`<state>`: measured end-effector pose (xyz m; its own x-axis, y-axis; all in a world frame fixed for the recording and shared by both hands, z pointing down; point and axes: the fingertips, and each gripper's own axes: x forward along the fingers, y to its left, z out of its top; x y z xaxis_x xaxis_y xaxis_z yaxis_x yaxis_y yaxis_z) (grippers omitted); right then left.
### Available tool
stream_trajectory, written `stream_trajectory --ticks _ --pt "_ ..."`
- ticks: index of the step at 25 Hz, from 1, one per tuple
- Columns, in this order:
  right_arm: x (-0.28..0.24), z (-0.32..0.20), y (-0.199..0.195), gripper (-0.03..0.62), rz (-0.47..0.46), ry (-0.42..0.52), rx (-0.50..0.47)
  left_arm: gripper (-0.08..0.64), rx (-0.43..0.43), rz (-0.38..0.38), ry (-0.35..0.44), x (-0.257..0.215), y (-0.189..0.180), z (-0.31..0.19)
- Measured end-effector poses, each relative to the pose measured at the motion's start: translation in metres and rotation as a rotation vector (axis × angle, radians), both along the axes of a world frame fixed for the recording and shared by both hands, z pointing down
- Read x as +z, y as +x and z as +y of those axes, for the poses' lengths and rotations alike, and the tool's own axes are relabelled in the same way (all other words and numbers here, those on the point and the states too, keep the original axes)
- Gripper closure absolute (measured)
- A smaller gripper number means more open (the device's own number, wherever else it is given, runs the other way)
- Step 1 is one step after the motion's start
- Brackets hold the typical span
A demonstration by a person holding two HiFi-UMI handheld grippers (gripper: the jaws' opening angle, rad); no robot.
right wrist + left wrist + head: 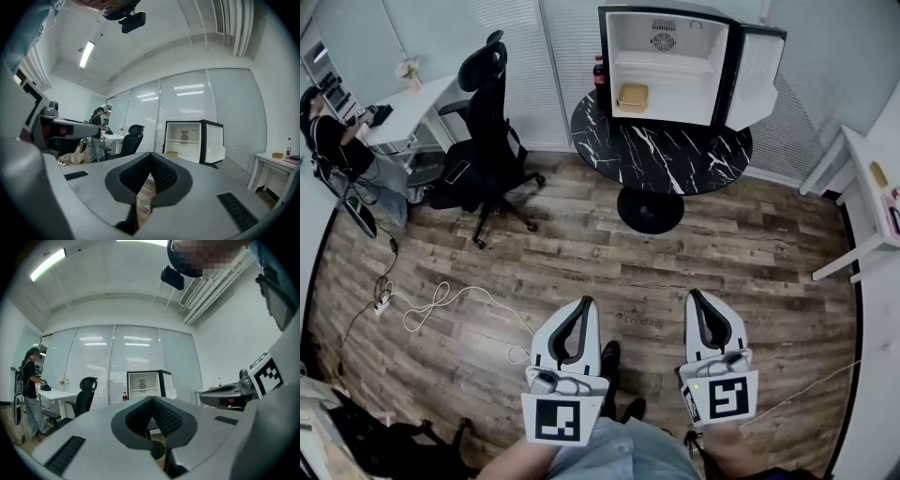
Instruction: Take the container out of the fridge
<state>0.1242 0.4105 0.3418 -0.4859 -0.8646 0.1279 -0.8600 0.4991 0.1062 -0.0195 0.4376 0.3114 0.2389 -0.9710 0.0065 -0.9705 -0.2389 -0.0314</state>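
A small black-and-white fridge [670, 64] stands with its door [757, 81] swung open on a round black marble table [661, 150] at the far side of the room. A tan container [632, 96] sits on the fridge's lower floor, at the left. Both grippers hang low near the person's body, far from the fridge. My left gripper [585, 305] is shut and empty. My right gripper [695, 297] is shut and empty too. The fridge [144, 385] shows small ahead in the left gripper view, and the fridge [193, 141] with the container [172, 153] in the right gripper view.
A black office chair [487, 131] stands left of the table, beside a white desk [408, 108] where a person [328, 141] is. A white power strip and cable [422, 305] lie on the wooden floor. Another white desk [872, 202] is at the right. A dark bottle [599, 71] stands left of the fridge.
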Motion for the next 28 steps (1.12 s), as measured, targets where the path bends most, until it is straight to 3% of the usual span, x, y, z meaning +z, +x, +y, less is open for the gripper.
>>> stream_trajectory --ticks 8,15,28 --pt "-0.029 -0.093 -0.031 0.578 0.014 0.051 0.031 0.546 0.036 0.028 0.056 -0.023 -0.032 -0.102" --pt "-0.056 -0.140 -0.036 0.578 0.029 0.101 0.090 0.546 0.087 0.041 0.111 -0.047 -0.042 -0.160" --pt "-0.030 -0.211 -0.026 0.578 0.010 0.055 0.133 0.546 0.144 0.017 0.038 -0.015 -0.027 -0.231"
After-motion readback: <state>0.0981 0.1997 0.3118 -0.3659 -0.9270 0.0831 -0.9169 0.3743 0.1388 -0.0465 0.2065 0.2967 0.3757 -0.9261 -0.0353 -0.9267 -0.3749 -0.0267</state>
